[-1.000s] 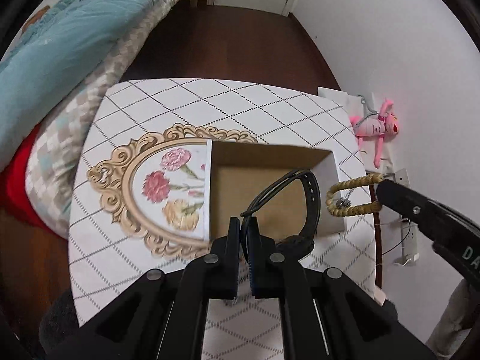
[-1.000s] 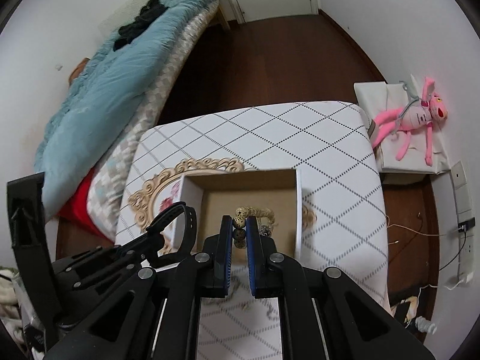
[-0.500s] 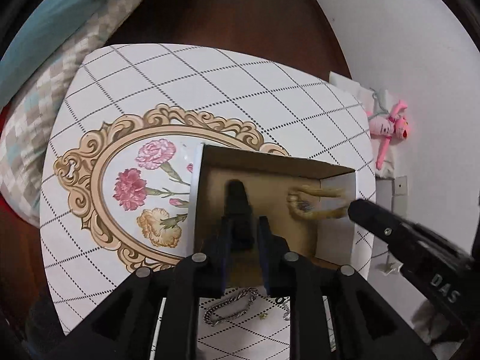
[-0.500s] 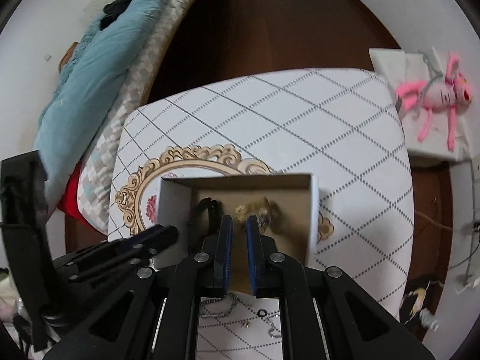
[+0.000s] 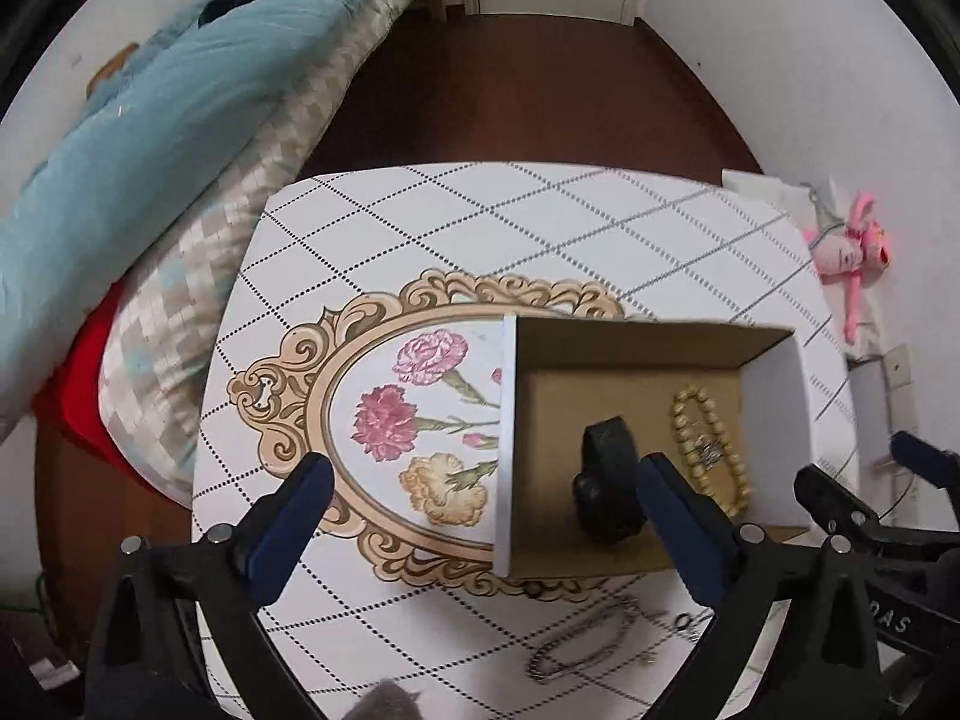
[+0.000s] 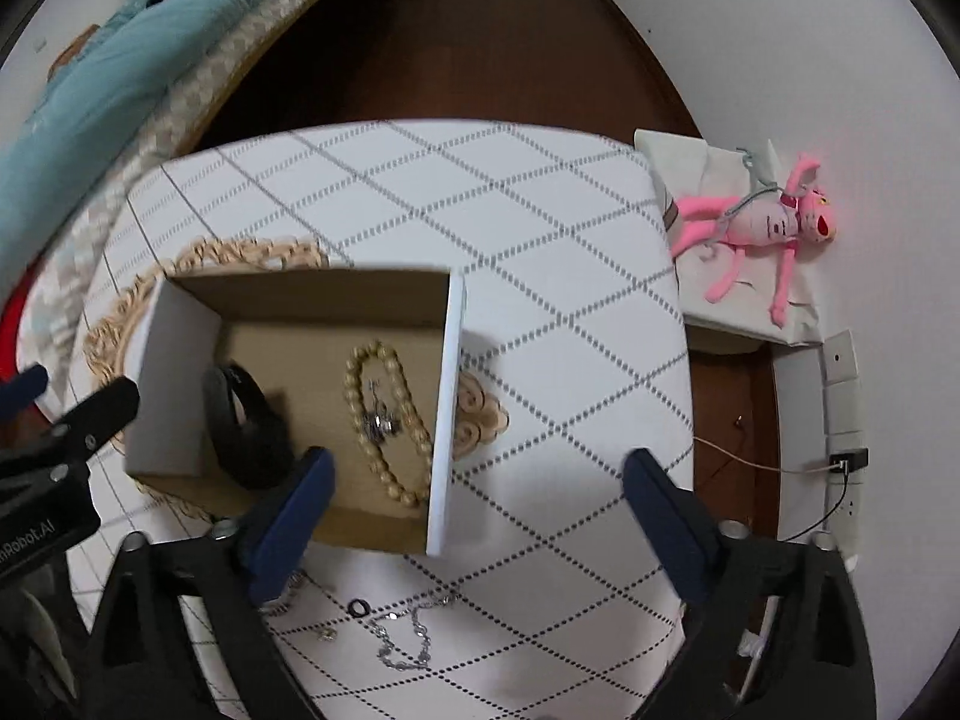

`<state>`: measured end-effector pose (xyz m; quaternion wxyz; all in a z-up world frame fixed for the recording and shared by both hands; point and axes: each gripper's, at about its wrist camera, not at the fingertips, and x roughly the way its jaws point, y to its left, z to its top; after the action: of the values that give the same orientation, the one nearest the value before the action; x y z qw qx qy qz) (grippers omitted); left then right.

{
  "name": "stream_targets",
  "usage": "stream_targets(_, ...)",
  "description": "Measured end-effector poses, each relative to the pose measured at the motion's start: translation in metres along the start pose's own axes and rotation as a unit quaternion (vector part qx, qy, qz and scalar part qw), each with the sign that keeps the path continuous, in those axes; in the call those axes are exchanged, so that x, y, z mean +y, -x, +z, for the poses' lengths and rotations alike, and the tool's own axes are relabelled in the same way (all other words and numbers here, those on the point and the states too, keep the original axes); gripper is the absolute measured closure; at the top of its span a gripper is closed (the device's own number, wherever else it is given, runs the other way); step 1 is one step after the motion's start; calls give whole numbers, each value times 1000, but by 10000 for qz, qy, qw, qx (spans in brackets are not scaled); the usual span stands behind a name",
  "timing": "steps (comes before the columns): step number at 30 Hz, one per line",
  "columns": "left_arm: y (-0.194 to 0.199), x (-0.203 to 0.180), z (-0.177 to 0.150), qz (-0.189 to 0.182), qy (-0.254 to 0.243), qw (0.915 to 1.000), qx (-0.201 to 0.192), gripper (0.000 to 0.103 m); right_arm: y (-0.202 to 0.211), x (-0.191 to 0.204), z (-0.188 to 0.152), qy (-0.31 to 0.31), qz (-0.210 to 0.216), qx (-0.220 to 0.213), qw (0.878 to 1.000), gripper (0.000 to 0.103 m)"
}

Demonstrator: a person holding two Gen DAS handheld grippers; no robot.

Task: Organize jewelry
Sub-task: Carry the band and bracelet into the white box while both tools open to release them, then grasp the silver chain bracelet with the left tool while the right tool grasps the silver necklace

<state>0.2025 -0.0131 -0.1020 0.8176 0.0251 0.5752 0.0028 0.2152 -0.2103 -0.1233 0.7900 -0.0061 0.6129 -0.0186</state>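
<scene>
An open cardboard box (image 5: 630,354) (image 6: 447,396) stands on the white table. Inside lie a black watch (image 5: 606,486) (image 6: 243,429) and a tan beaded bracelet (image 5: 711,444) (image 6: 390,420) with a small silver charm. My left gripper (image 5: 483,492) is open and empty, raised above the box's near left edge. My right gripper (image 6: 474,480) is open and empty above the box's right wall. A silver chain (image 5: 576,645) (image 6: 405,639), a small black ring (image 6: 358,607) and a small earring (image 6: 327,635) lie on the table in front of the box.
The table (image 5: 480,222) has a diamond pattern and a gold-framed flower print (image 5: 414,414). A bed with a blue quilt (image 5: 150,120) runs along the left. A pink plush toy (image 6: 774,228) lies on a white box by the right wall.
Both grippers opened, letting the watch and the beaded bracelet drop into the box, and drew back upward and toward me.
</scene>
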Motion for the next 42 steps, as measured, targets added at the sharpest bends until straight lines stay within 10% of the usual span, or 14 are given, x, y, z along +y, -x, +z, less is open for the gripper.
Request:
stream_targets(13, 6, 1, -23, 100, 106, 9998, -144, 0, 6, 3, -22, -105, -180, -283, 9994, 1)
stream_targets(42, 132, 9, -80, -65, 365, 9925, -1168, 0, 163, -3, -97, -493, 142, -1686, 9843, 1)
